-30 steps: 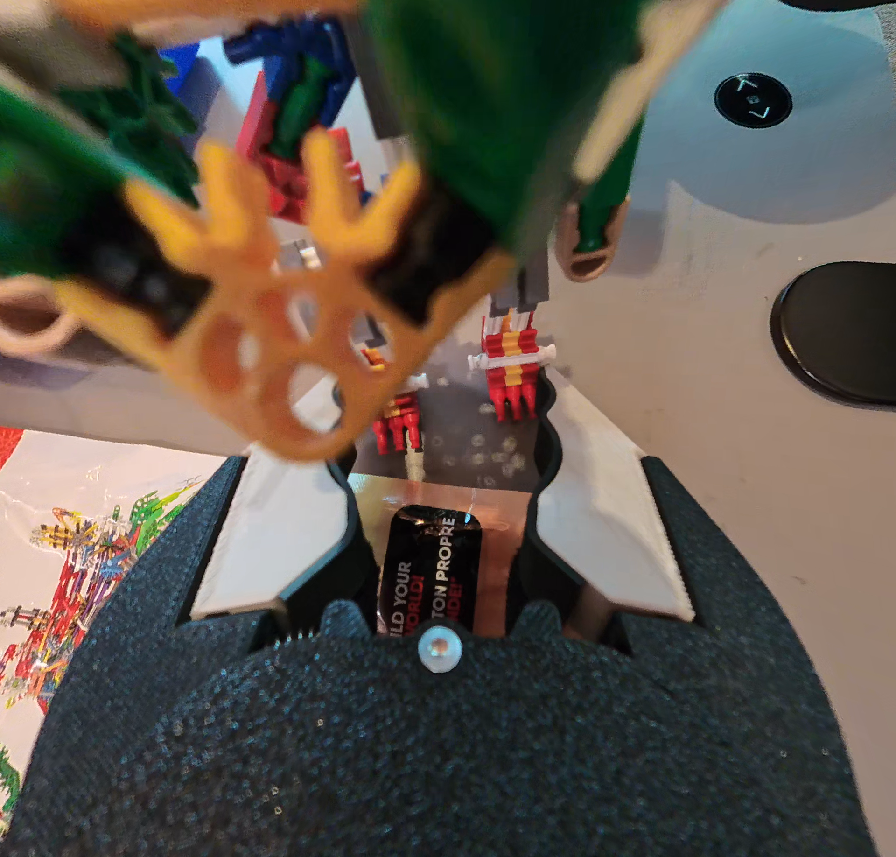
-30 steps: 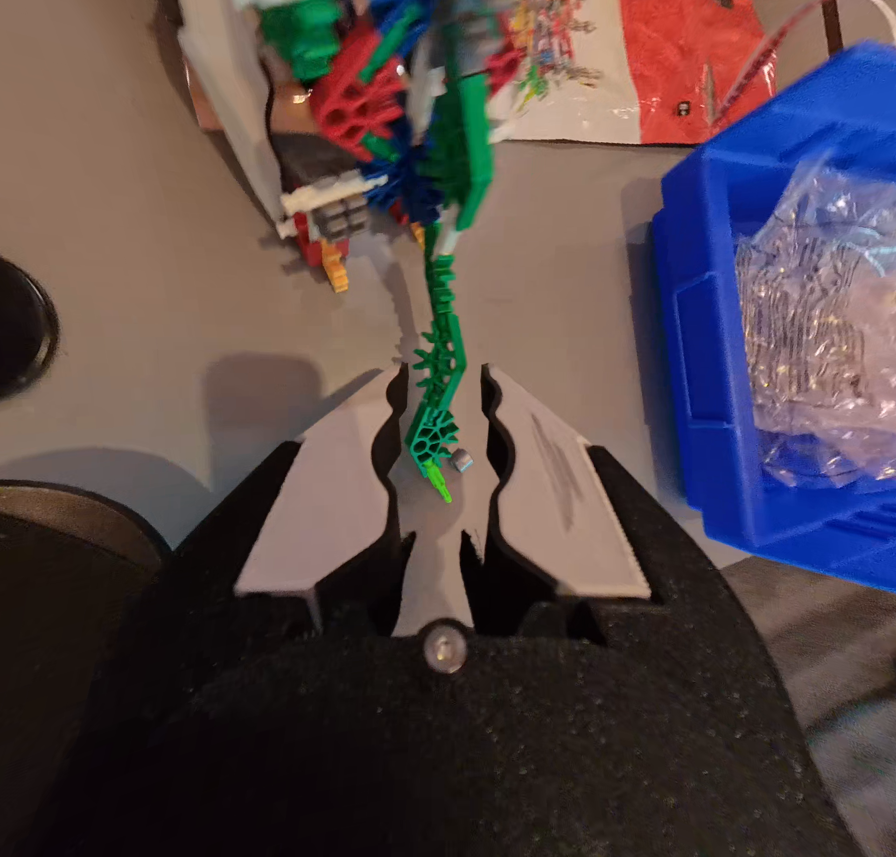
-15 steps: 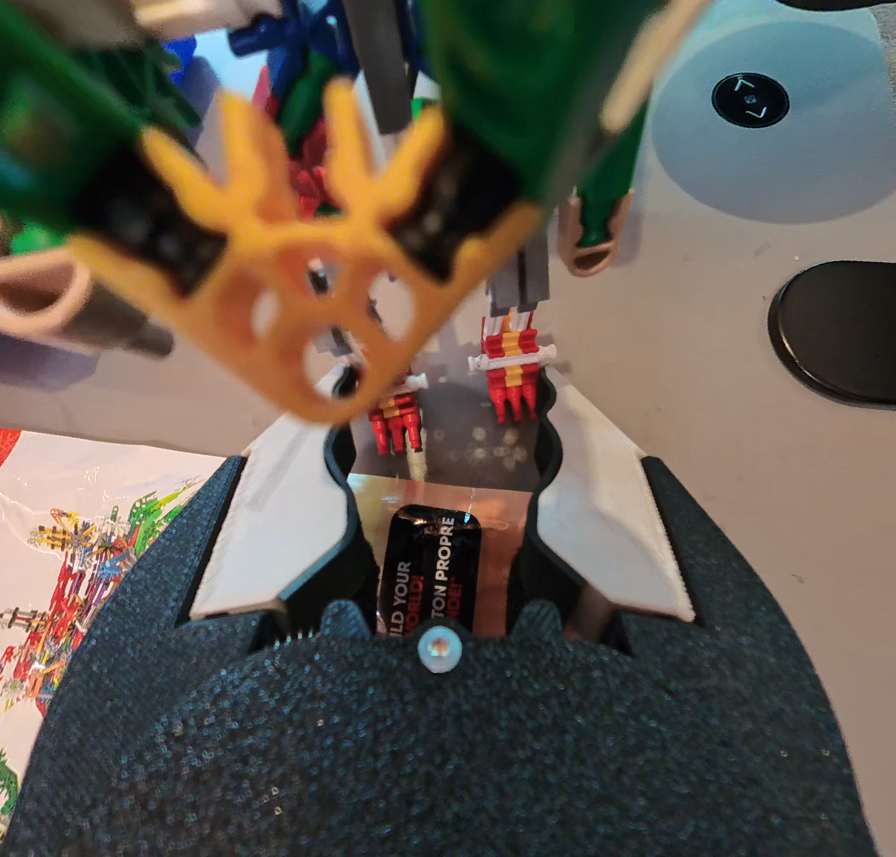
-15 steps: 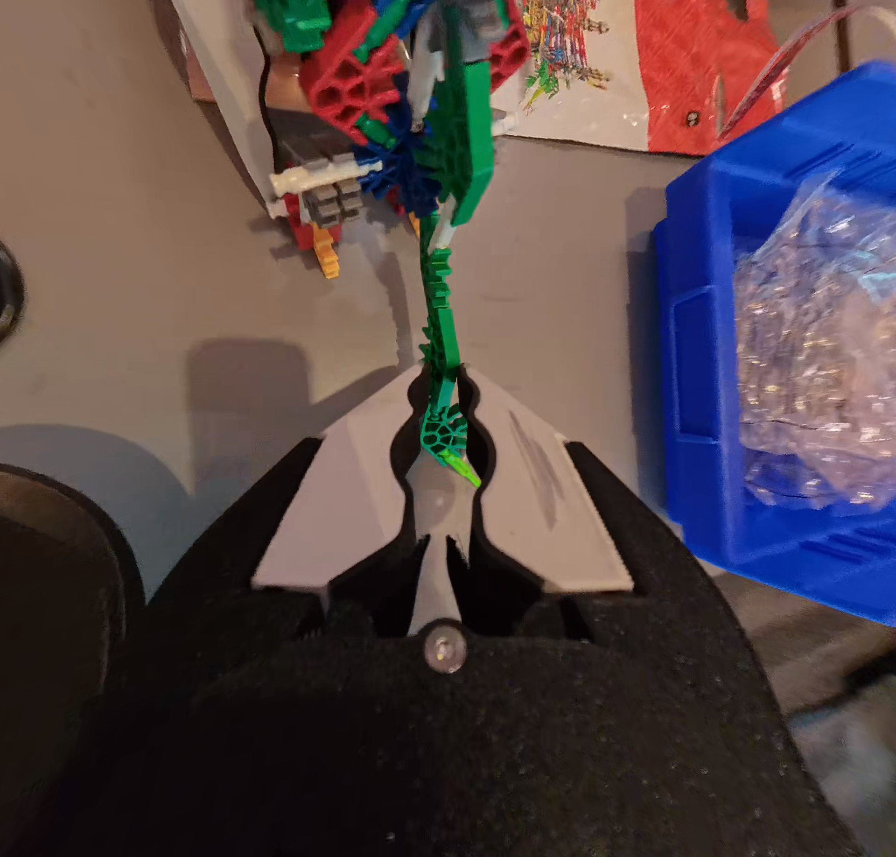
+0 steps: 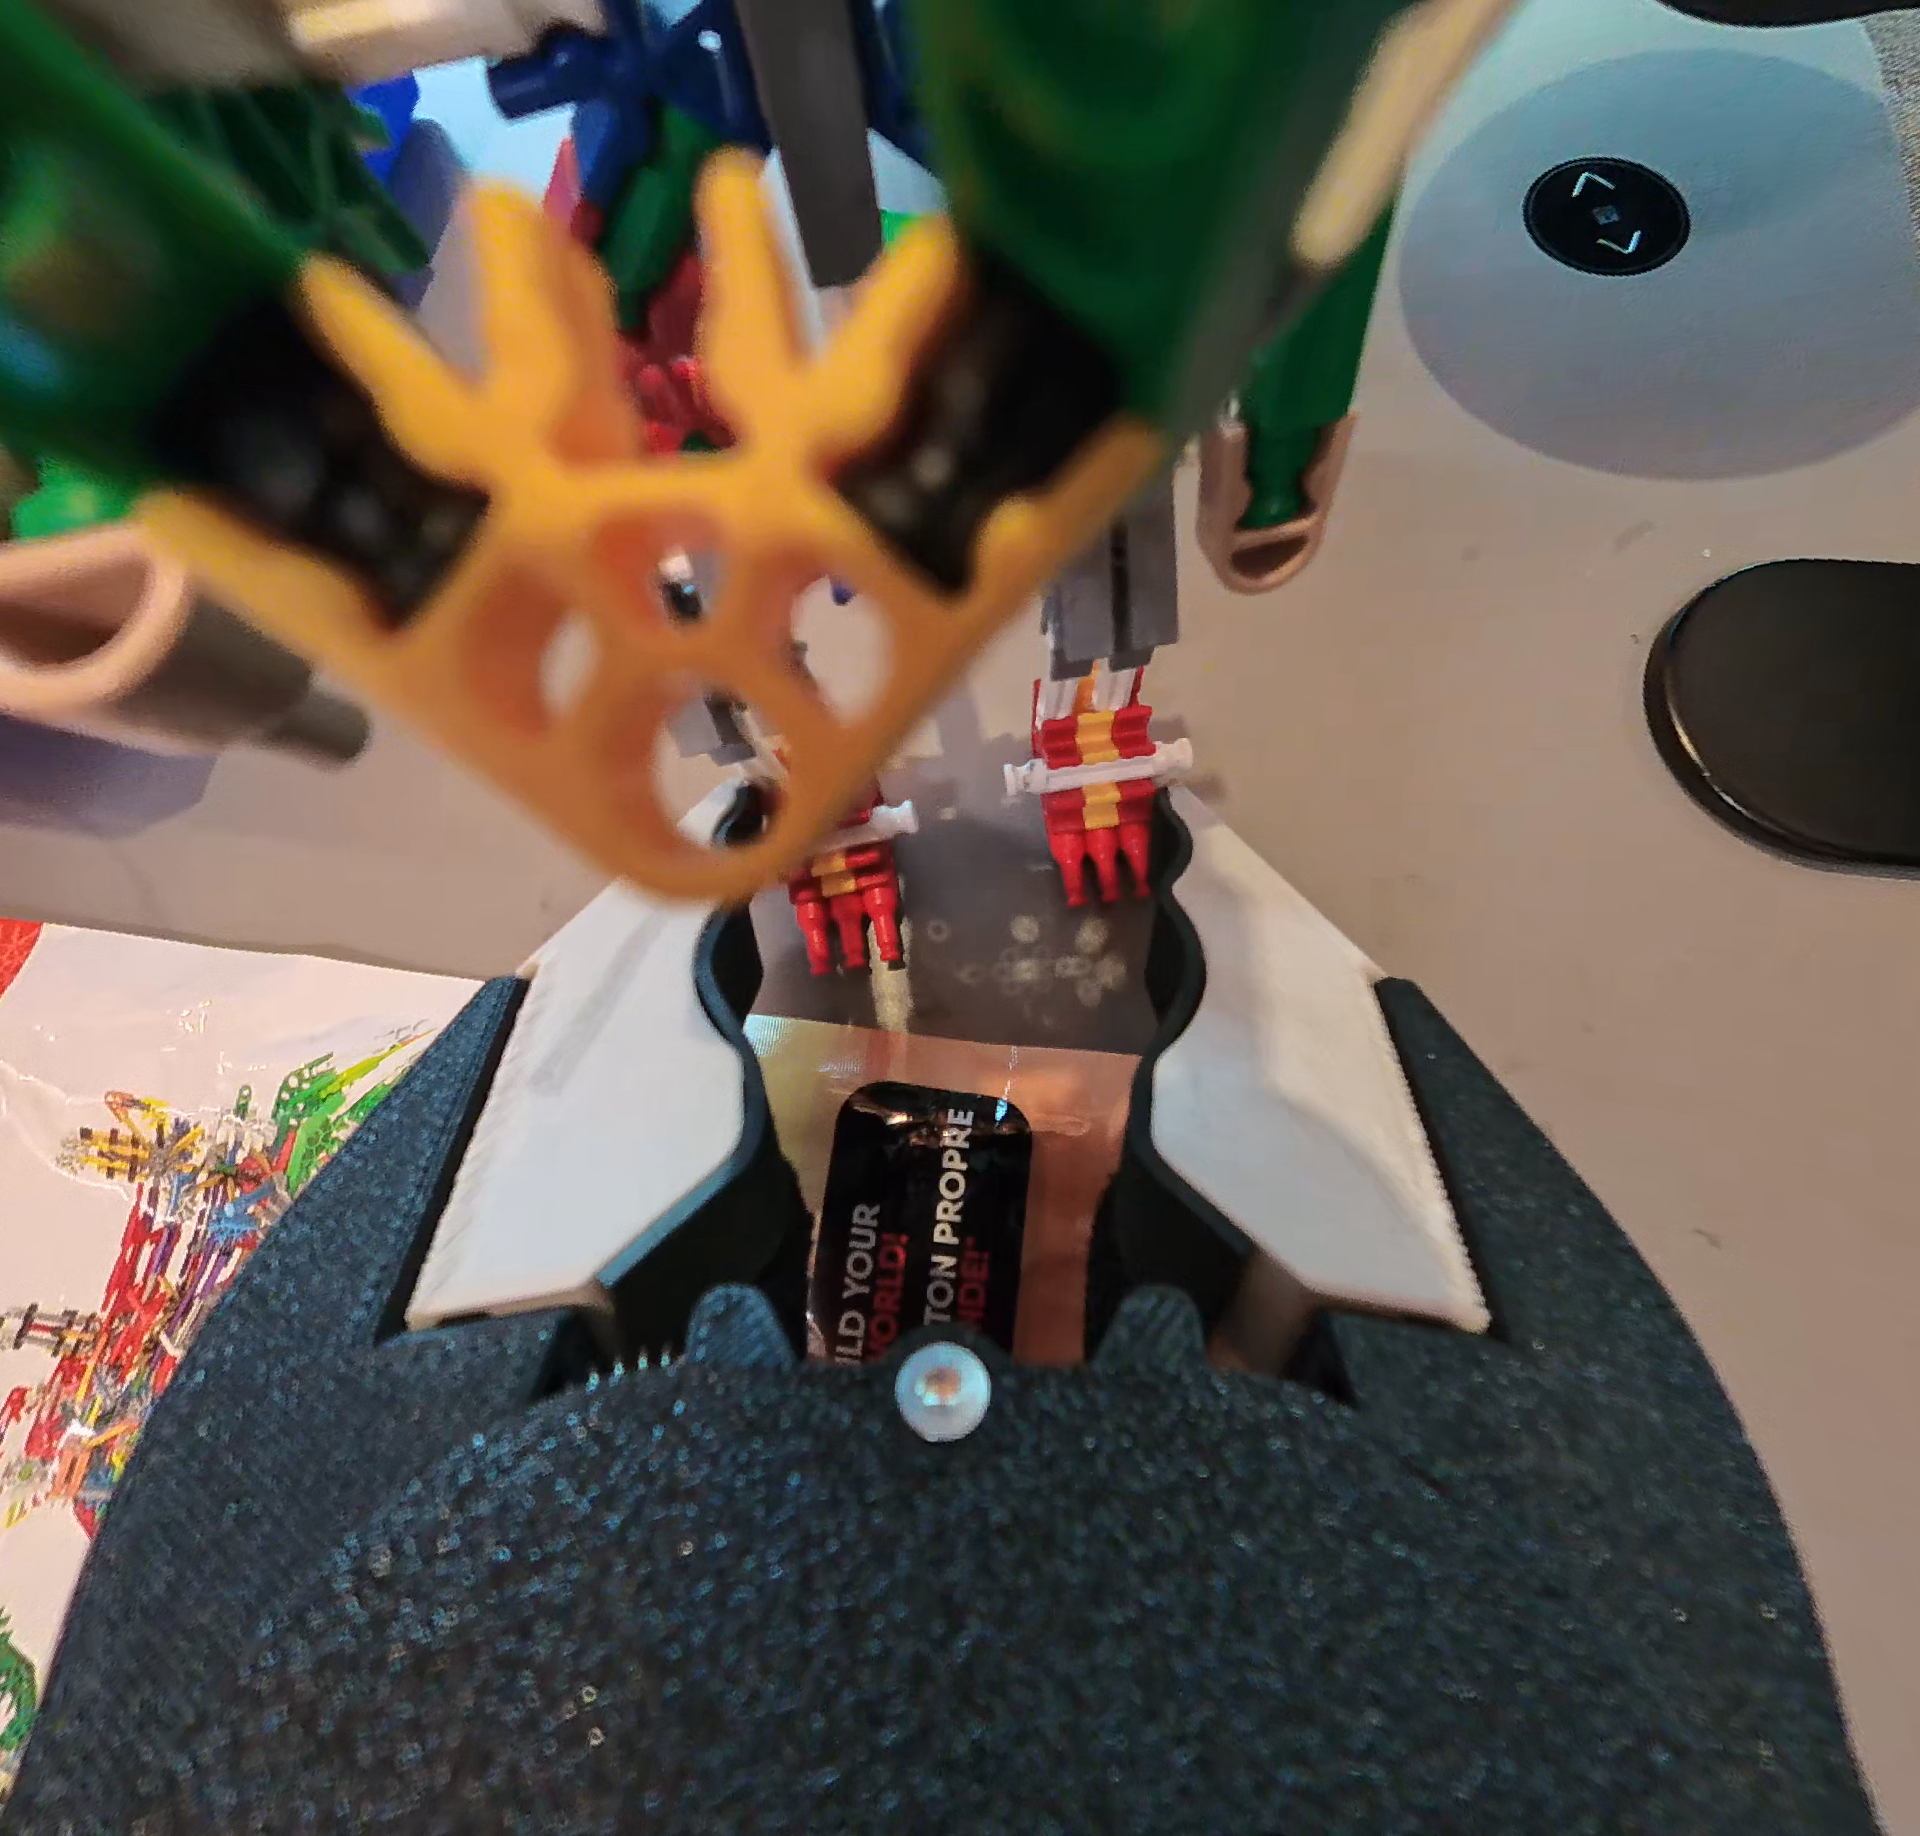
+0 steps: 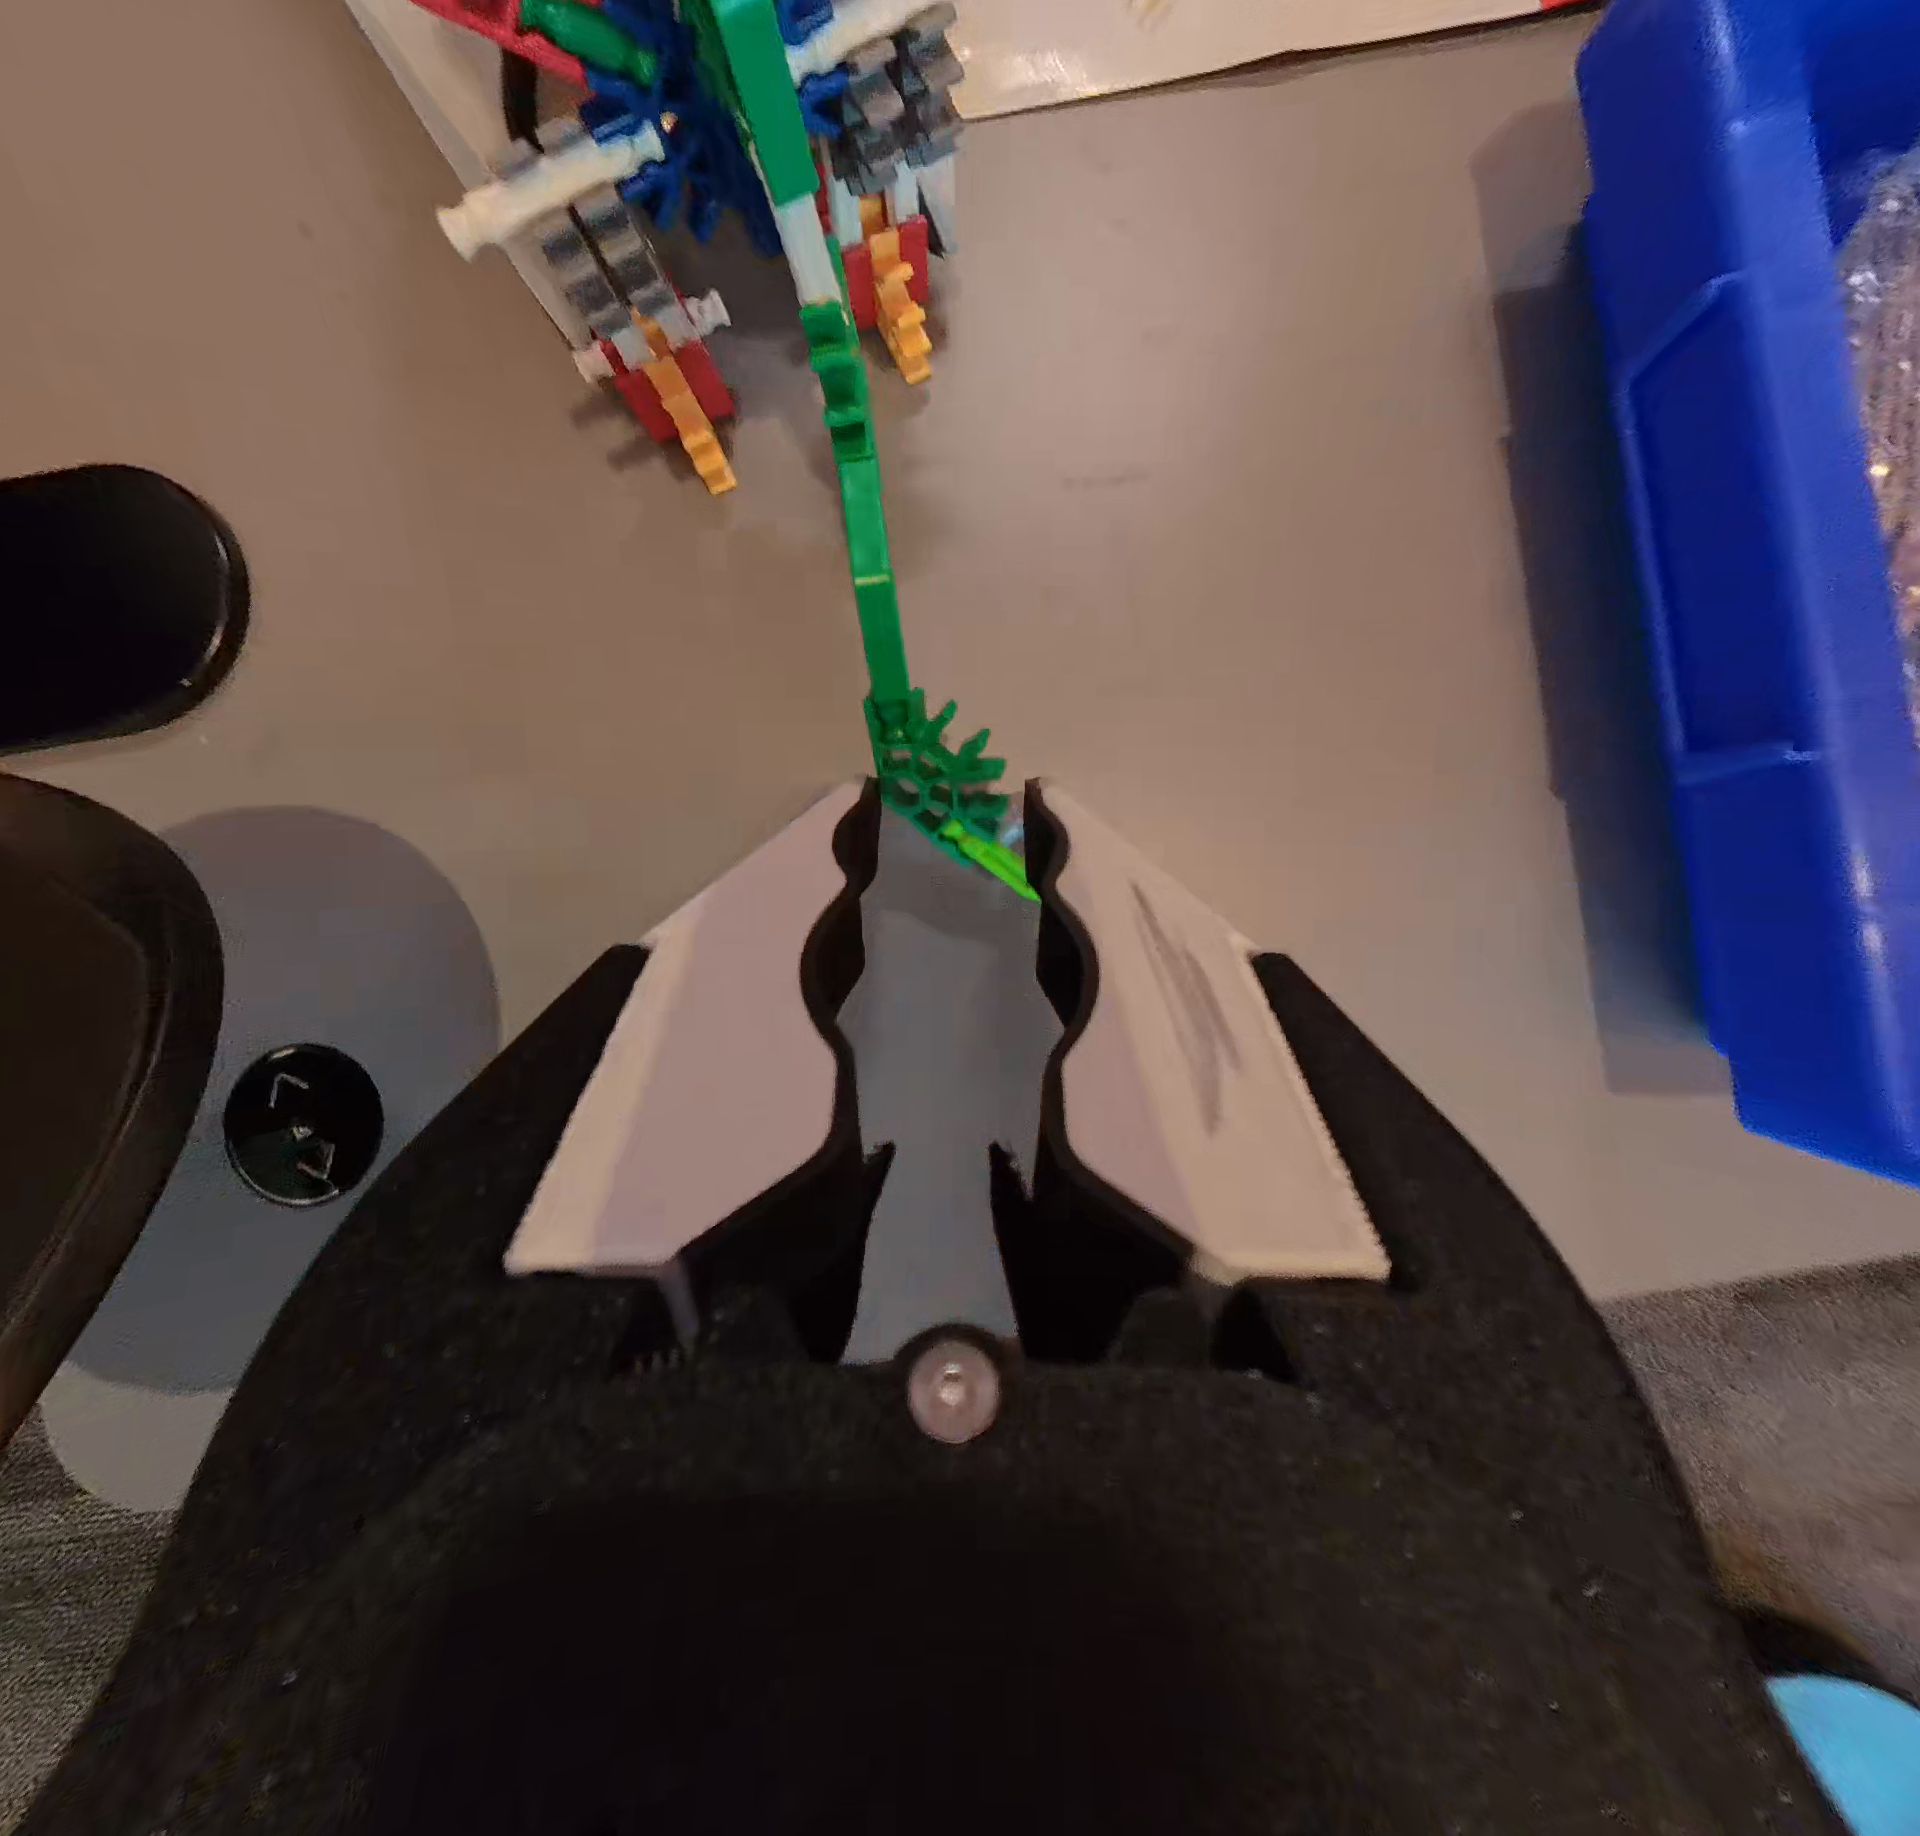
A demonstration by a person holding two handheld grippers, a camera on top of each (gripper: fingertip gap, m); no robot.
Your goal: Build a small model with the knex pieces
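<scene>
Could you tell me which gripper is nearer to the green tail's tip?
Right. The right gripper has the tail's tip between its open fingers; the left gripper is at the model's red feet.

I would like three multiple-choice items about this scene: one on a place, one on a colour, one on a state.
1. The blue bin lies: A) left of the right gripper B) right of it C) between its fingers.
2. The connector at that gripper's tips is: A) red B) green C) grey.
3. The right gripper is: A) open B) shut C) out of view.

B: the bin fills the right edge of the right wrist view.
B: the piece is plainly green.
A: the fingers stand apart.
</scene>
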